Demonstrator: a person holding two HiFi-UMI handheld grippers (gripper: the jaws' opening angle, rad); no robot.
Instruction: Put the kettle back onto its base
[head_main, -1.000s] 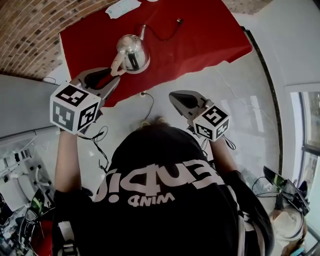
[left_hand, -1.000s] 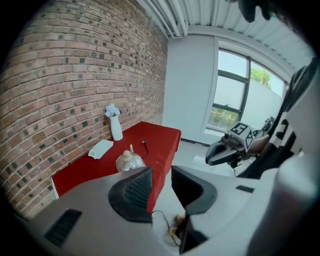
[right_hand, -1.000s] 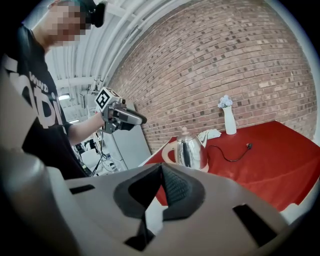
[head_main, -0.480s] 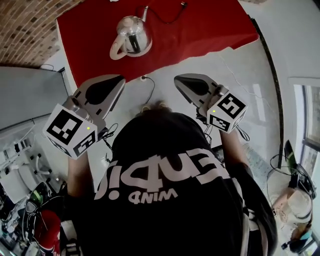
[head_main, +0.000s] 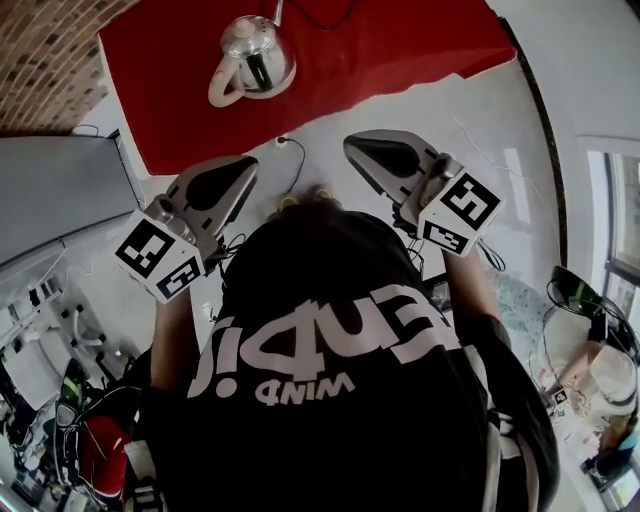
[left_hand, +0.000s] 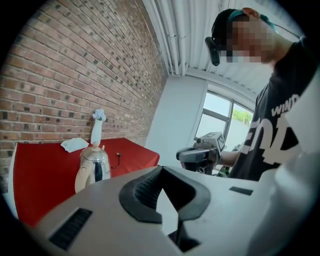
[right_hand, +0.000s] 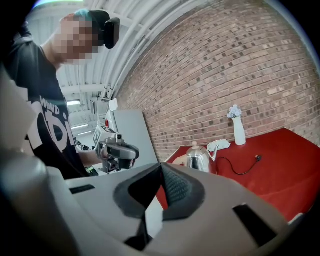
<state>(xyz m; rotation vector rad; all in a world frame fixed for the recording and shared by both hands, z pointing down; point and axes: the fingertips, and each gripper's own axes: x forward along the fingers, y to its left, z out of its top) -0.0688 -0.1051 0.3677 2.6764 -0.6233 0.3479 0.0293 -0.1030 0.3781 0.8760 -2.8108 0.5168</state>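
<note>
The left gripper (left_hand: 161, 168) is clenched on nothing, its two black ribbed pads meeting at the tip with only a narrow wedge of daylight below them. The right gripper (right_hand: 161, 165) is pinched shut the same way and also empty. Both are held in the air in front of the person's chest, well apart from each other and short of the table edge, and each carries a white cube with black square markers at its rear. Their shells are smooth pale grey plastic, broad and rounded. Beyond them a table under a flat red cloth (head_main: 400, 55) stands against a rough brick wall (left_hand: 75, 75). The kettle (head_main: 250, 58) stands upright on that cloth near its front left part, well clear of both grippers; it is a round, polished metal pot with a cream handle, a small knob on the lid and a thin curved spout, and whether a base lies under it cannot be told. A thin black cable (right_hand: 240, 168) trails from beside it across the cloth to a loose plug. Behind it by the wall are a slim white vase (right_hand: 238, 129) and a crumpled white cloth (left_hand: 75, 144). The floor (head_main: 490, 150) is pale and glossy, a grey cabinet (head_main: 60, 200) stands to the left, and a ribbed white ceiling (left_hand: 190, 40) runs toward a window (left_hand: 220, 117).
</note>
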